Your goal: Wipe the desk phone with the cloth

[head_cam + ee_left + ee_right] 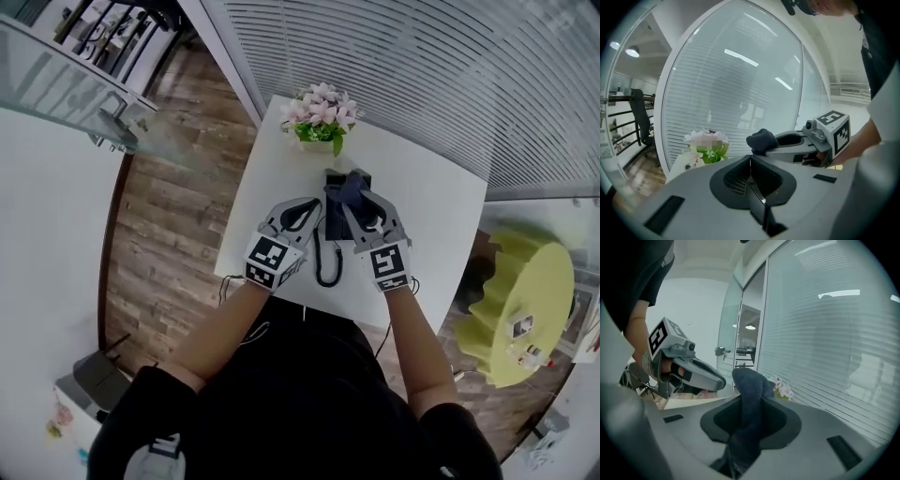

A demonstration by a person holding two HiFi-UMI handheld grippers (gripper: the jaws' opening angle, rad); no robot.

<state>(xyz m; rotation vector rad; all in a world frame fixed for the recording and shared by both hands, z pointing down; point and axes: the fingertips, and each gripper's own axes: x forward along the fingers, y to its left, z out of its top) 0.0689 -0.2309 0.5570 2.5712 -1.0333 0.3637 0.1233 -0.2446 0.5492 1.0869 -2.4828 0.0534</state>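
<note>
White tabletop [431,202] beside a slatted glass wall, wood floor around. Head view: desk phone [334,225] mid-tabletop; coiled cord [326,266] trailing to the near edge; flower pot [321,120] at the far edge; right hand-held gripper [360,197] over the phone's far end, dark cloth [353,184] bunched at its tips; left hand-held gripper [315,203] just beside the phone's left side.

Left gripper view: jaws pressed together on nothing; cloth wad and the other gripper off to the right; flowers beyond.

Right gripper view: jaws clamped on the cloth, a fold standing up past the tips; phone itself not visible here.

Probable step: wipe stroke over the phone. To do it well: keep the clamp firm; lay the free wad flat on the phone rather than the bare tips; drag in slow straight passes toward the near edge; pin the phone body with the closed left tips against sliding; steer clear of cord and flower pot.
</note>
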